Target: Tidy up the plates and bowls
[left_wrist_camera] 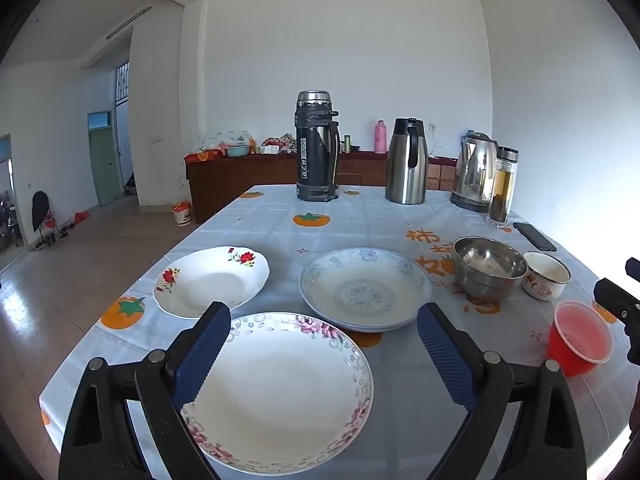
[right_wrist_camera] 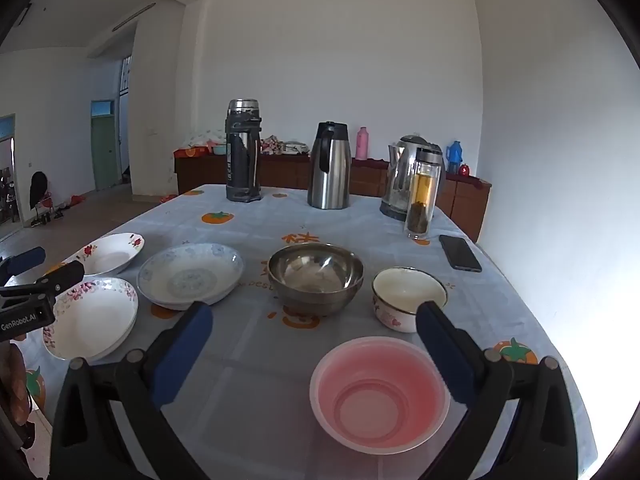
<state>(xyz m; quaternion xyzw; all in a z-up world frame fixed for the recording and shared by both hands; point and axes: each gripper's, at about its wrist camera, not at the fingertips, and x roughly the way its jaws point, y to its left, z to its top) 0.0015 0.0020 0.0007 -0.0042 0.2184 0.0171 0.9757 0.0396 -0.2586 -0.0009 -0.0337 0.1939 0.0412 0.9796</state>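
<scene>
1. Landmark: the steel bowl (right_wrist_camera: 315, 283), near the middle of the table (right_wrist_camera: 248, 380). All places below are read from it.
2. Left of the steel bowl sits the blue plate (right_wrist_camera: 190, 276). It looks like two stacked, though I cannot be sure.
3. Further left and toward the far edge is the red-flower plate (right_wrist_camera: 110, 254). Nearer the camera than that is the pink-flower plate (right_wrist_camera: 94, 318), which also shows a second rim beneath it.
4. Just right of the steel bowl stands the small enamel bowl (right_wrist_camera: 408, 298), close but apart. In front of it lies the pink plastic bowl (right_wrist_camera: 380, 396), alone.
5. Plates are grouped to the left and bowls to the right, probably so that each hand can work its own kind.
6. Left tool (left_wrist_camera: 324, 344): fingers spread wide, nothing between the pads. It hangs over the near part of the pink-flower plate, angled down toward it.
7. Right tool (right_wrist_camera: 314, 348): fingers spread wide, empty. It is angled down over the pink plastic bowl, whose rim lies beside the right finger.
8. Behind the steel bowl, along the far edge, stand a dark flask (right_wrist_camera: 243, 152), a steel jug (right_wrist_camera: 330, 166), a kettle (right_wrist_camera: 400, 176) and a glass tea bottle (right_wrist_camera: 424, 194). A phone (right_wrist_camera: 460, 253) lies to the far right.
9. Judgement: nothing is lifted yet. Stacking has hardly begun, and nesting small bowls into larger ones seems the likely aim.
</scene>
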